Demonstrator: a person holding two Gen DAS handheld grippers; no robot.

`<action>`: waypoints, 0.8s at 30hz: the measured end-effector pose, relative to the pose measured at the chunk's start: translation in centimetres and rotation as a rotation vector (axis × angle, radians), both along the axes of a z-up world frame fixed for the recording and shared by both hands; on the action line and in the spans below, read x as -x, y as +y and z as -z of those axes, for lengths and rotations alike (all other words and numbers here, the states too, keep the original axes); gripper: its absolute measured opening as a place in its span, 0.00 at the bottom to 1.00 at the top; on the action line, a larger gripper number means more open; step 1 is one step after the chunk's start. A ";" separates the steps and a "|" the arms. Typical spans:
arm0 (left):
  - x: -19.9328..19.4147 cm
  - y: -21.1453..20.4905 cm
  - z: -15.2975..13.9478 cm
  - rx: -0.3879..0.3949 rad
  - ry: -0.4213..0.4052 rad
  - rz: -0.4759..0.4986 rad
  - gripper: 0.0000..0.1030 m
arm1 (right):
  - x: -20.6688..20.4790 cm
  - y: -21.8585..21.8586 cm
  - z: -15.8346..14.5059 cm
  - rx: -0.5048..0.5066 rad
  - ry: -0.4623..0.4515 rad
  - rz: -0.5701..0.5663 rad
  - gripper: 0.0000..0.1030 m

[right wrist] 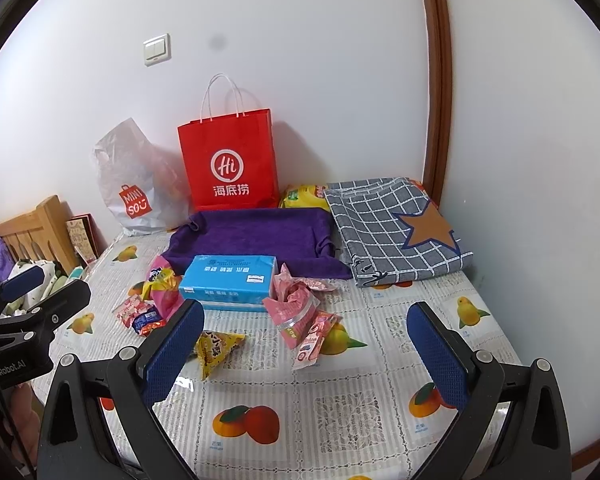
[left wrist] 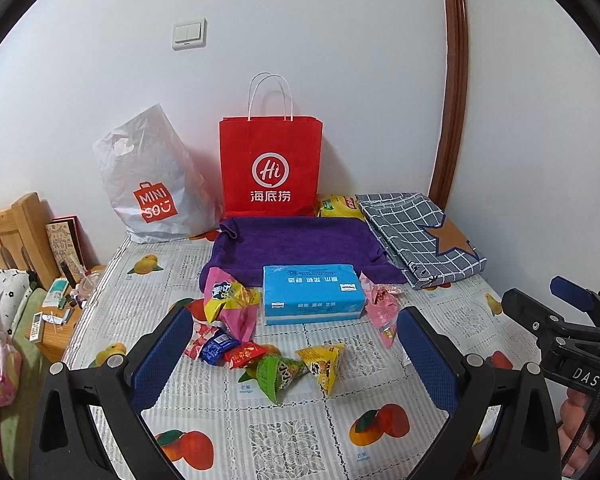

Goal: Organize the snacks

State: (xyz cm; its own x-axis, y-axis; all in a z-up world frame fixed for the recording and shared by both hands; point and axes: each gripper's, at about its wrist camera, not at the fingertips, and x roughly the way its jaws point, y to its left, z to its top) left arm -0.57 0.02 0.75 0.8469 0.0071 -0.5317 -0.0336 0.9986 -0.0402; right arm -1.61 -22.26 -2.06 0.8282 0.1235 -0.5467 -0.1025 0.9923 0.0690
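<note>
Both grippers, left gripper [left wrist: 296, 344] and right gripper [right wrist: 306, 344], hover with blue ribbed pads spread wide, holding nothing. Crinkly foil snacks [left wrist: 260, 344] lie scattered on the glossy fruit-print tablecloth [left wrist: 300, 440], just before a rectangular blue tissue pack [left wrist: 312, 294] and fuzzy purple towel [left wrist: 300, 244].

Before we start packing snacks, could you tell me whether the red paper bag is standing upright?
Upright: the red paper bag stands against the wall, handles pointing up, behind the purple towel.

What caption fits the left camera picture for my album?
Open left gripper hovering over scattered snack packets beside a blue tissue pack on a fruit-print table.
</note>
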 end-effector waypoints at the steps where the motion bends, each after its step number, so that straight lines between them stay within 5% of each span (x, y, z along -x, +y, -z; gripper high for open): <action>1: 0.0 0.0 0.0 0.000 0.000 -0.002 0.99 | 0.0 0.0 0.0 0.000 0.000 -0.001 0.98; 24: 0.1 -0.2 -0.4 -0.010 -0.013 0.002 0.99 | 0.0 0.1 -0.3 0.006 -0.006 -0.006 0.98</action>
State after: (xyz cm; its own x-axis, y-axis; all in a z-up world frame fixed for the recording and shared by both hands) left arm -0.71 -0.22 1.12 0.8538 0.0108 -0.5205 -0.0313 0.9990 -0.0306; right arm -1.60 -22.16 -1.76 0.8309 0.1258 -0.5421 -0.1093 0.9920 0.0627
